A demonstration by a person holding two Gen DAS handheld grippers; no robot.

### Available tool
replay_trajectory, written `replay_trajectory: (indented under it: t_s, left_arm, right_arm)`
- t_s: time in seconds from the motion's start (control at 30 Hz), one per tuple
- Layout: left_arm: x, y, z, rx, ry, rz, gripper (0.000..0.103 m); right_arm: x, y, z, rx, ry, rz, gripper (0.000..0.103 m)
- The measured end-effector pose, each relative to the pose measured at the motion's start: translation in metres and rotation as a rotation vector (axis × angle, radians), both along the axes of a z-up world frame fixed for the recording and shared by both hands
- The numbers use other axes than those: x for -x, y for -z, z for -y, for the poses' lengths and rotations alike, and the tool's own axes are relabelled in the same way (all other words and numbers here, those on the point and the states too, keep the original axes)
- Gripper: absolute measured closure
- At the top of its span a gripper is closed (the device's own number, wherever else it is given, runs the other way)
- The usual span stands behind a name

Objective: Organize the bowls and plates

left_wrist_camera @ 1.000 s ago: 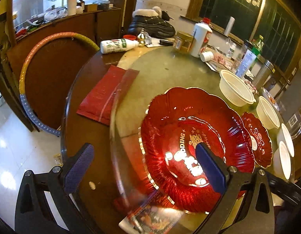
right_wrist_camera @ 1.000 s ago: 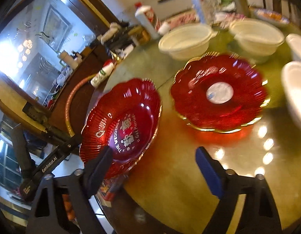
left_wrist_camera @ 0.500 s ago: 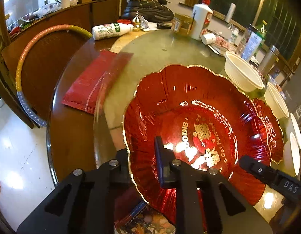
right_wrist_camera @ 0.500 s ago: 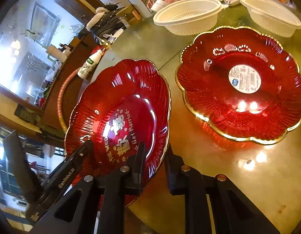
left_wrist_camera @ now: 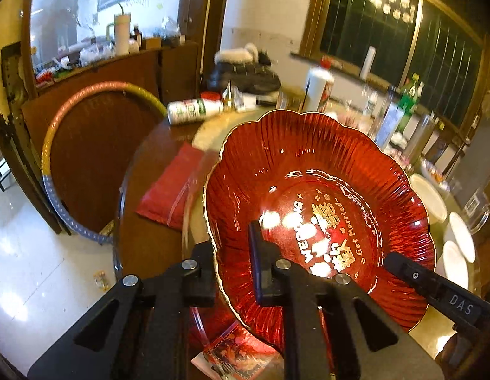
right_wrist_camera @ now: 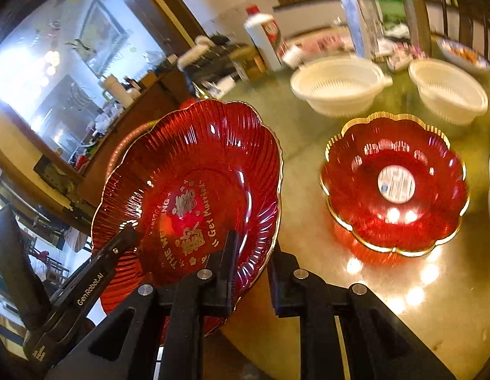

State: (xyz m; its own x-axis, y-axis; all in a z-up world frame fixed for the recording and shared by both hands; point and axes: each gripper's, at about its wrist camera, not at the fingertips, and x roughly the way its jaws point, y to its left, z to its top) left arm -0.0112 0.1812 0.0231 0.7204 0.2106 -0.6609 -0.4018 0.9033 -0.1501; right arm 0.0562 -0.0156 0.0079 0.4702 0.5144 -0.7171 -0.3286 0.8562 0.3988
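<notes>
A big red scalloped plate (left_wrist_camera: pixel 324 190) with gold lettering hangs tilted above the round table (right_wrist_camera: pixel 387 300), held from two sides. My left gripper (left_wrist_camera: pixel 234 269) is shut on its near left rim, one finger inside the plate and one behind it. My right gripper (right_wrist_camera: pixel 253 272) is shut on the opposite rim of the same plate (right_wrist_camera: pixel 188 158). Each wrist view also shows the other gripper's black finger on the plate. A smaller red gold-rimmed plate (right_wrist_camera: pixel 356 190) with a round sticker lies flat on the table to the right. Behind it stand two white strainer bowls (right_wrist_camera: pixel 340 85) (right_wrist_camera: pixel 448 91).
White dishes (left_wrist_camera: pixel 460 237) lie along the table's right side. A red pouch (left_wrist_camera: pixel 169 190) and a lying white bottle (left_wrist_camera: pixel 194 110) are on the left part. Bottles and packets crowd the far edge. A hoop (left_wrist_camera: pixel 54 145) leans on a cabinet beyond the table.
Both grippers went from wide open to shut on the big red plate's rim. The plate then rose off the table and tipped up; both hands lifted with it.
</notes>
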Motion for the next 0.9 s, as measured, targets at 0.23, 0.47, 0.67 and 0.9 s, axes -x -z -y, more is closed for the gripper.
replay_trajectory:
  t_s: [0.23, 0.47, 0.67, 0.9]
  left_arm:
    - [0.018, -0.024, 0.000, -0.026, -0.009, 0.081, 0.090]
    - [0.010, 0.003, -0.001, 0.001, -0.002, 0.011, 0.090]
    - [-0.002, 0.033, 0.000, 0.031, 0.009, -0.068, 0.090]
    - [-0.009, 0.046, 0.004, 0.037, 0.024, -0.096, 0.090]
  right_arm:
    - [0.017, -0.032, -0.006, 0.007, -0.015, 0.092, 0.087]
    - [0.015, -0.012, -0.010, 0.041, -0.010, 0.055, 0.087]
    - [0.006, 0.023, -0.010, 0.080, -0.002, -0.014, 0.087]
    - [-0.002, 0.035, -0.006, 0.096, 0.013, -0.039, 0.087]
